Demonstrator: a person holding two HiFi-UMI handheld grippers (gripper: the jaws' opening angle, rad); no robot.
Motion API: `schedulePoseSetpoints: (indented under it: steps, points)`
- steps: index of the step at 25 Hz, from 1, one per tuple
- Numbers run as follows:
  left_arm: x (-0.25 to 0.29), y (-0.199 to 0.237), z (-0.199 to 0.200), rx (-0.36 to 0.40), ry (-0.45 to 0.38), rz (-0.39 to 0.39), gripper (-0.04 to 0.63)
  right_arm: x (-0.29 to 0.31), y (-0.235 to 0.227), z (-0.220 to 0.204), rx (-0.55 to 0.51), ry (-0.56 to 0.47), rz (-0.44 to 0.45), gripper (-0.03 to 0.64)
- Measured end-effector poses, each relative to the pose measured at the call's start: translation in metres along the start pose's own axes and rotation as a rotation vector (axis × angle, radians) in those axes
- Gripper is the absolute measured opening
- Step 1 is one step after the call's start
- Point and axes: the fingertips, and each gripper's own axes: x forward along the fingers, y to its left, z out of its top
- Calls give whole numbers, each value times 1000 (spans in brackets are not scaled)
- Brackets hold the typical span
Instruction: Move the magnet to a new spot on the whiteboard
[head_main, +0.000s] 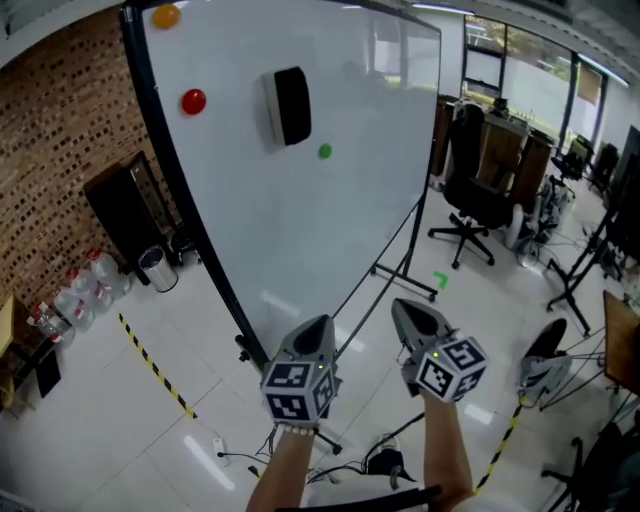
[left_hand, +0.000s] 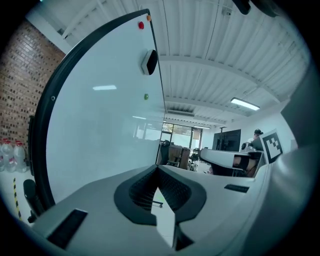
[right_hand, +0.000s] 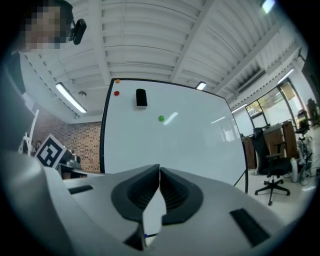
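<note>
Though the whiteboard (head_main: 330, 230) runs past the head view's top, the left tongs (head_main: 318, 328) and right tongs (head_main: 408, 312) show clearly, closed tight, holding nothing; the bin's (head_main: 157, 268) inside is unseen.

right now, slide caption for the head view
Left gripper and right gripper, shut, facing whiteboard: red magnet, green magnet, orange magnet, eraser

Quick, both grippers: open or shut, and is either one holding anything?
Left gripper: jaws shut, holding nothing.
Right gripper: jaws shut, holding nothing.
</note>
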Motion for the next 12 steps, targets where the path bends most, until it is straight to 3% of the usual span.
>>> schedulePoseSetpoints:
  steps: [8,10,12]
  points:
    - [44,4,7,13,3,59,-8,87,-28,62,-87,-51,128,45]
    - [52,3,7,15,3,72,-8,110,-32,89,-123,-76,155,146]
    - [60,2,8,12,2,84,-8,133,-32,117,-165,-96,183,175]
